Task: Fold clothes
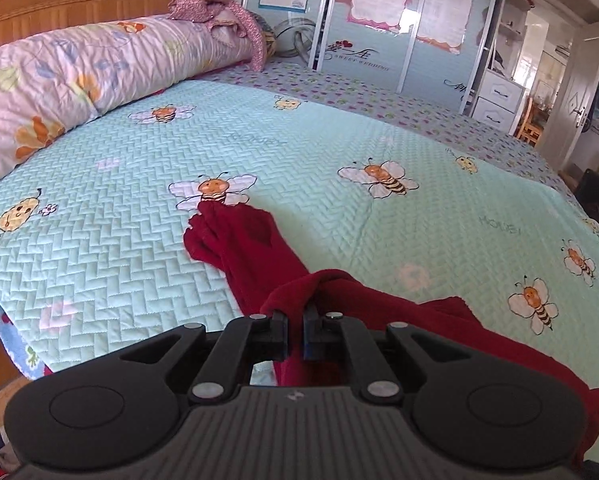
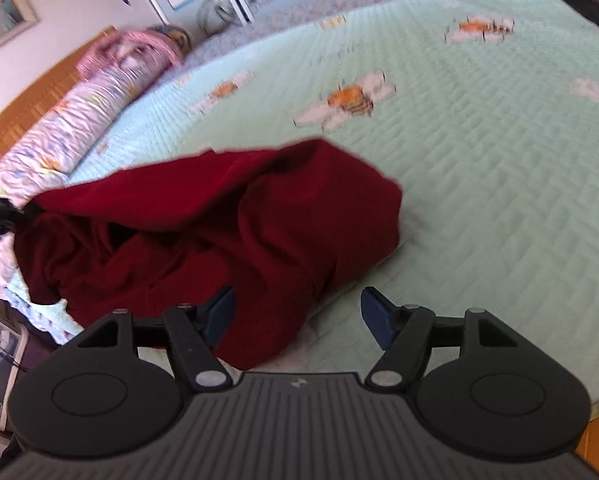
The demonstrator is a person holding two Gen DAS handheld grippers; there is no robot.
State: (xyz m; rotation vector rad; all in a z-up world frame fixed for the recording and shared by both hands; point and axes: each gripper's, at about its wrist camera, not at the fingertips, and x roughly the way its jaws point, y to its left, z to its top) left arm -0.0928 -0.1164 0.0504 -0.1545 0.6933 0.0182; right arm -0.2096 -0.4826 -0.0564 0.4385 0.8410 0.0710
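Nearest to us in the left wrist view, our left gripper [image 1: 295, 316] has its jaws pressed together on a raised ridge of the dark red garment [image 1: 259, 248], lifting that fold off the bee-print quilt [image 1: 119, 184]. One long part of the garment, a sleeve or leg, trails away toward the far side and lies flat there; the rest hangs to the near right over the bed edge. In the right wrist view, our right gripper [image 2: 297, 312] is spread wide and holds nothing, its left finger [image 2: 219, 312] against the heaped cloth [image 2: 219, 220], the other over bare quilt [image 2: 479, 160]. We judge the risk is a lopsided lift: with only one pinch, the bunched mass may twist or slide off the near edge. That view is blurred, so a misjudged grab could catch several layers.
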